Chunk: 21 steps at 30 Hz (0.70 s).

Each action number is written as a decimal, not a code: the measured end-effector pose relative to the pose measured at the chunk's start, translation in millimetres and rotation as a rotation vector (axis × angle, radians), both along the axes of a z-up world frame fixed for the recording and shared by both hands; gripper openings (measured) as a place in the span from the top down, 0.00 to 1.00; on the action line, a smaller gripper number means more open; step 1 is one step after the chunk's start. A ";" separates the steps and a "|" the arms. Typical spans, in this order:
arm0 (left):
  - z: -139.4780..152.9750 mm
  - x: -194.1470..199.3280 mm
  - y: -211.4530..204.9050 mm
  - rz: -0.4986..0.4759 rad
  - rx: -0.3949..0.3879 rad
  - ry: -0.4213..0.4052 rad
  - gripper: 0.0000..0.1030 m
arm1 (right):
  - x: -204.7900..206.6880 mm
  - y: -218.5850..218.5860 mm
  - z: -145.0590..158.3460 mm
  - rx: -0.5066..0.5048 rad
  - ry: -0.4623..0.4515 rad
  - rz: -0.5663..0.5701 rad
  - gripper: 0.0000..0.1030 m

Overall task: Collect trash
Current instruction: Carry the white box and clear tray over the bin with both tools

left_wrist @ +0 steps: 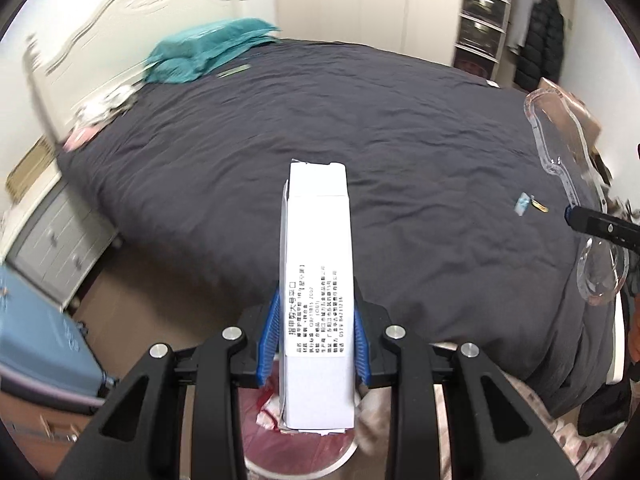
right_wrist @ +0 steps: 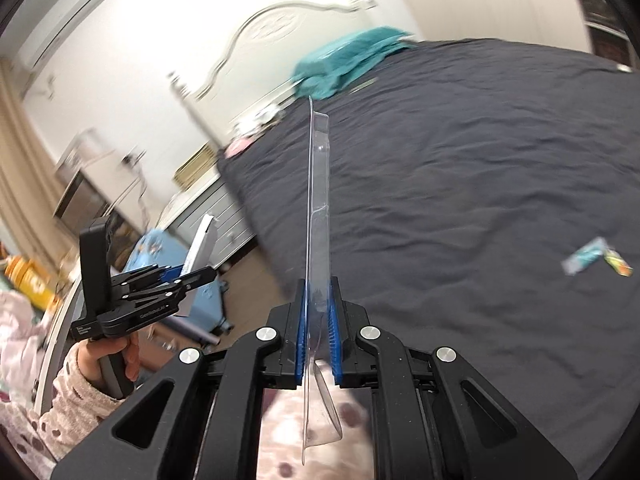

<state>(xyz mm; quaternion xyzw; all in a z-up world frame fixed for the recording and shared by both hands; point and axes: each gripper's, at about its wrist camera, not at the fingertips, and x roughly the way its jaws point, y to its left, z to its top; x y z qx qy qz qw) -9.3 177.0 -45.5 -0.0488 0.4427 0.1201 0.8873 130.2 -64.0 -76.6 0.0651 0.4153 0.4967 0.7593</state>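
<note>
Two grippers are mine, each with a piece of trash, above the wide bed point(left_wrist: 360, 128) with its dark grey cover filling most of both views. At its far end a teal blanket point(left_wrist: 208, 50) lies heaped by the white headboard point(left_wrist: 132, 4). A blue suitcase point(left_wrist: 36, 328) stands on the floor beside the bed. Below my left gripper point(left_wrist: 316, 332) is a round bin with a red liner point(left_wrist: 288, 448), some scraps already in it.

My left jaws pinch a white carton point(left_wrist: 318, 280) by its sides, blue pads pressed on it, its printed label facing the camera and its long end pointing up and away. In the right wrist view a hand point(right_wrist: 108, 360) in a spotted sleeve holds that gripper's handle.

My right gripper point(right_wrist: 318, 332) has its jaws nearly together, clamped on a clear plastic blister pack point(right_wrist: 320, 184) seen edge-on, standing up between the pads.

One small wrapper point(left_wrist: 523, 204) lies on the cover, well apart from both grippers.
</note>
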 end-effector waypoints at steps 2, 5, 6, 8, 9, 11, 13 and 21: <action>-3.2 -16.0 14.8 0.035 -0.018 -0.005 0.70 | -11.8 19.7 0.5 -0.009 0.003 0.041 0.91; -13.7 -42.1 40.0 0.093 -0.055 -0.004 0.70 | -29.3 49.5 -1.5 -0.028 0.007 0.105 0.91; -17.2 -48.8 45.7 0.105 -0.067 -0.003 0.70 | -35.5 57.9 -1.4 -0.035 0.008 0.123 0.91; -25.5 -61.4 57.6 0.126 -0.092 0.000 0.70 | -50.0 78.6 -3.0 -0.051 0.012 0.166 0.91; -30.9 -67.7 63.4 0.135 -0.106 0.004 0.70 | -54.9 87.4 -4.4 -0.058 0.014 0.184 0.91; -43.6 -79.2 74.2 0.143 -0.147 0.011 0.70 | -67.6 106.4 -10.3 -0.085 0.019 0.234 0.91; -54.7 -87.9 81.8 0.153 -0.181 0.015 0.70 | -78.7 123.7 -16.3 -0.112 0.028 0.274 0.91; -112.0 -111.7 117.3 0.135 -0.360 0.052 0.70 | -108.0 181.4 -65.8 -0.239 0.068 0.404 0.91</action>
